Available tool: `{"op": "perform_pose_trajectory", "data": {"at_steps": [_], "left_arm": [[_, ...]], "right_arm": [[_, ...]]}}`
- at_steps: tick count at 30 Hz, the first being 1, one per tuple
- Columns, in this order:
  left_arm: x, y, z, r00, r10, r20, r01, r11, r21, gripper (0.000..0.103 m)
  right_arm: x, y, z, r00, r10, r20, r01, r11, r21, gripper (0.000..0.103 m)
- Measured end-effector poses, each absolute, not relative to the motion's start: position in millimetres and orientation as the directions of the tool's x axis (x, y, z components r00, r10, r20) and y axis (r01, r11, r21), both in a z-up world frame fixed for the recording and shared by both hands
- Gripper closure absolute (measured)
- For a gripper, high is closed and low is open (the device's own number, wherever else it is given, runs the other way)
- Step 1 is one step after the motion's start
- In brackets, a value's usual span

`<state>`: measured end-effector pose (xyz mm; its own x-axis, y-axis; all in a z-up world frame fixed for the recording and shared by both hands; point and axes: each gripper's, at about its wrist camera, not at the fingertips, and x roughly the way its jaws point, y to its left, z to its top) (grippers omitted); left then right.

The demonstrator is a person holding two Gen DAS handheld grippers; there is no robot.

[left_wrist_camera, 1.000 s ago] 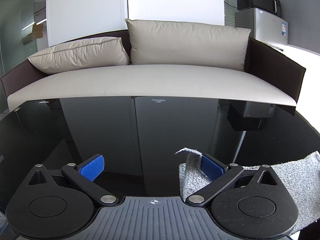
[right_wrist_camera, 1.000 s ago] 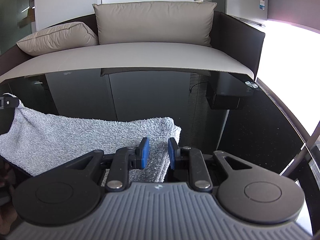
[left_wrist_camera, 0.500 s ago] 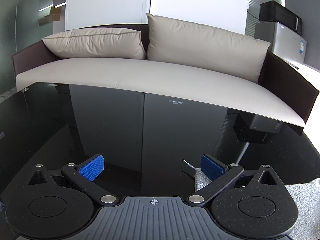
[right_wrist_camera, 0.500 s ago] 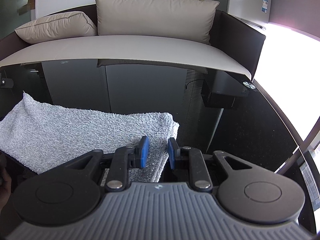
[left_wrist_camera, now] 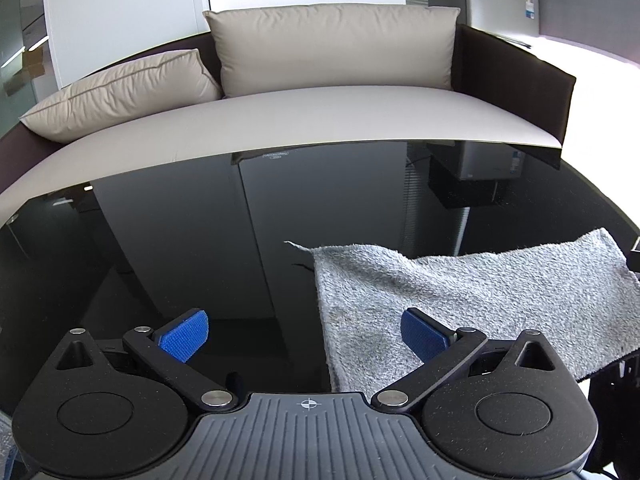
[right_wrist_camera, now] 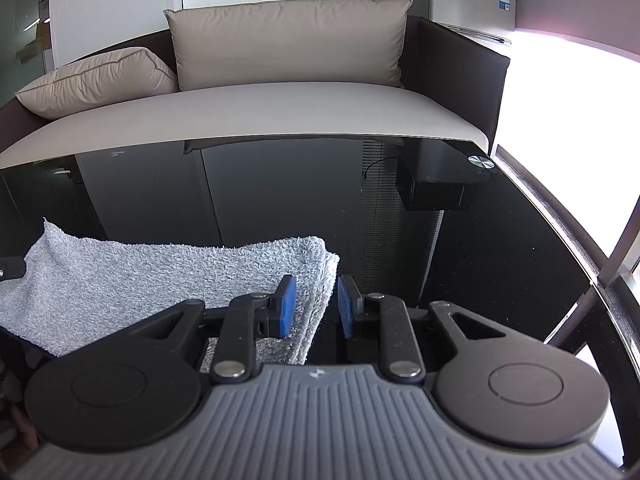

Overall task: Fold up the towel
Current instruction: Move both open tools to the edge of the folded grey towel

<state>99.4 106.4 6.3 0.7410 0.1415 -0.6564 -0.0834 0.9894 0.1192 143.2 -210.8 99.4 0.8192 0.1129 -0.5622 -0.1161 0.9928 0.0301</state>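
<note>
A grey terry towel (left_wrist_camera: pixel 460 296) lies folded on the glossy black table (left_wrist_camera: pixel 200 240). In the left wrist view it covers the right half, its left edge between my fingers. My left gripper (left_wrist_camera: pixel 304 334) is wide open and holds nothing; its right pad (left_wrist_camera: pixel 424 336) hovers over the towel. In the right wrist view the towel (right_wrist_camera: pixel 160 276) lies at the left, its folded right edge between the pads. My right gripper (right_wrist_camera: pixel 316 306) stands narrowly open over that edge, and the pads do not pinch the cloth.
A beige sofa (left_wrist_camera: pixel 304 116) with two cushions stands right behind the table's far edge. A small fridge (left_wrist_camera: pixel 484 4) stands at the back right. The table's curved right rim (right_wrist_camera: pixel 560 220) borders a bright window area.
The left gripper has swung back toward the right, so much more of the towel shows under its right finger. The right gripper's jaws have opened a little; the towel lies flatter.
</note>
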Motion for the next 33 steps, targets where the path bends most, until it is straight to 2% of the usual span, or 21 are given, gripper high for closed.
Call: {"op": "perform_pose_trajectory", "data": {"at_steps": [1,2,8,11,33], "left_arm": [[96.4,105.5,4.5,0.737,0.133,-0.663,-0.08,0.991,0.11,0.001],[93.7,104.8,2.9,0.733,0.124,-0.669,-0.077,0.992,0.099,0.001],[80.3,107.4,-0.6,0.716,0.063,-0.695,-0.085,0.996,0.003,0.004],[76.4,112.3,-1.6,0.711,0.034,-0.703,-0.1,0.994,-0.053,0.007],[60.5,107.9,-3.8,0.725,0.056,-0.686,-0.121,0.992,-0.047,0.008]], "right_arm": [[142.2,-211.6,100.1,0.821,0.112,-0.56,-0.112,0.993,0.034,0.057],[140.7,-212.1,100.8,0.823,0.107,-0.557,-0.105,0.994,0.035,0.053],[128.6,-214.6,102.9,0.821,0.111,-0.56,-0.095,0.994,0.059,0.052],[119.5,-218.7,101.3,0.817,0.11,-0.567,-0.075,0.994,0.084,0.046],[85.2,-225.9,94.2,0.779,0.164,-0.605,-0.048,0.978,0.204,0.047]]}}
